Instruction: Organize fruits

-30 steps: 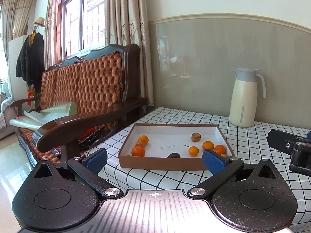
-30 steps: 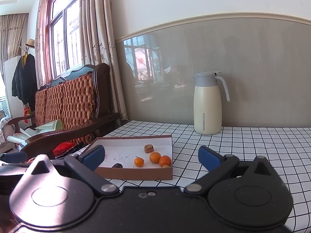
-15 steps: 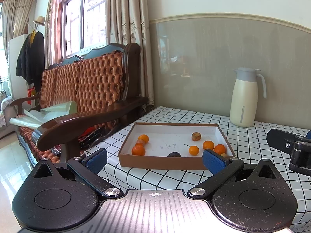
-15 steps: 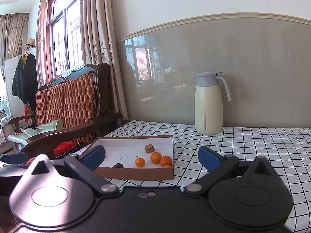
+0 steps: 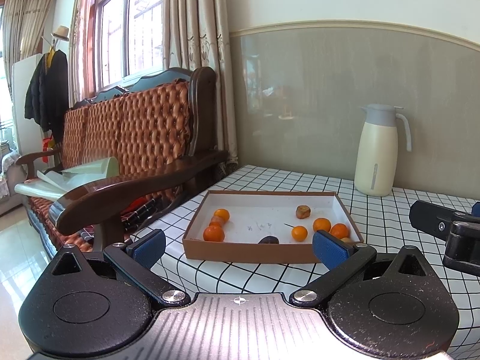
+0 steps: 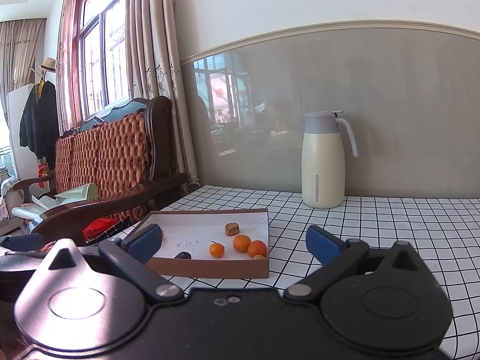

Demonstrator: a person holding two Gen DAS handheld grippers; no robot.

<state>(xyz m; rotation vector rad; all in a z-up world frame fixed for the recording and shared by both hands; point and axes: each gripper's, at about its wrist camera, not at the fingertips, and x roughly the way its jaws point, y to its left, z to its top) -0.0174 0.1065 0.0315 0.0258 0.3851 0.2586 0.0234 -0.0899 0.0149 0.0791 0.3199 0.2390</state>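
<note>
Checked tablecloth [image 5: 375, 210] carries fruit box [image 5: 240, 250], jug [image 5: 378, 153] behind; both grippers gape, empty.

A cream thermos jug [image 5: 378, 153] stands on the checked tablecloth [image 6: 390, 219] beside a wooden sofa [image 5: 135, 138].

Orange fruits [image 5: 322, 224] in brown box [image 5: 249, 253] on black-and-white checked tablecloth [image 5: 390, 210].

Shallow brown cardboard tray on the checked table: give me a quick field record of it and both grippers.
tray: shallow brown cardboard tray, white inside, on black-and-white checked tablecloth
contents: small orange fruits, one brown piece, one dark piece
left gripper: open, empty, short of tray
right gripper: open, empty
behind: cream jug with grey lid
</note>
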